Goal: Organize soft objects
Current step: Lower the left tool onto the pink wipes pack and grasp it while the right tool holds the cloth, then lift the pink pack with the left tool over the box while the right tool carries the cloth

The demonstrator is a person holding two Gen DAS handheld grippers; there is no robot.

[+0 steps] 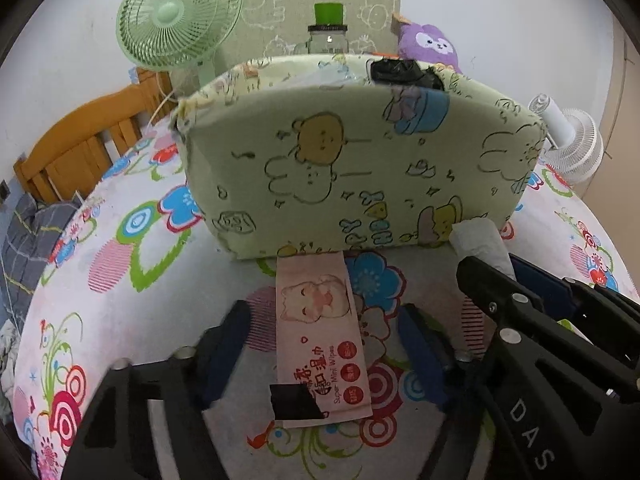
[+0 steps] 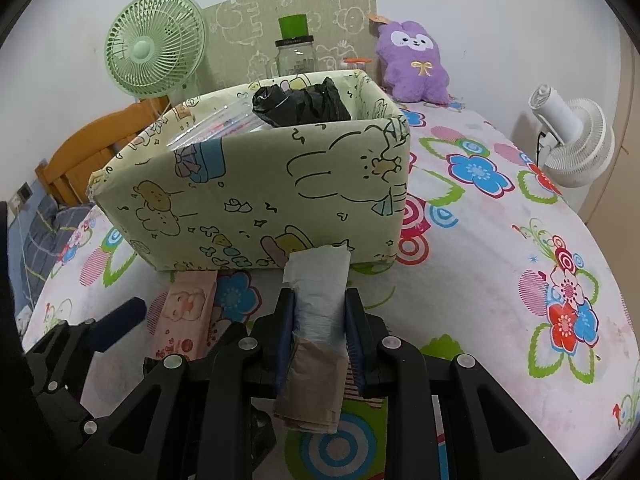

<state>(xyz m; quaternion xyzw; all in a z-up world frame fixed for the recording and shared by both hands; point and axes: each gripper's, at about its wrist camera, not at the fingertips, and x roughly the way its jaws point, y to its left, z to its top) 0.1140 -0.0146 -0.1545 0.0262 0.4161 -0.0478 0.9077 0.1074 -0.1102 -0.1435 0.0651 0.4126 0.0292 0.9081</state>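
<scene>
While right fingers clamp the roll, wipes pack lies untouched between parted left fingers.

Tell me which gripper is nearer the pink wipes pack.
Left. The left gripper straddles the pink wipes pack, fingers either side without touching. The right gripper sits beside it, shut on a bag roll.

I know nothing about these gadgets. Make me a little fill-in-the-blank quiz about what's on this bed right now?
1. The right gripper is clamped on a rolled ____ of pale bags.
2. The pink wipes pack lies on the bedsheet between the fingers of the ____ gripper.
3. Inside the cartoon-print box sits a crumpled bag coloured ____.
4. The plush toy behind the box is ____.

Missing words: bundle; left; black; purple
</scene>
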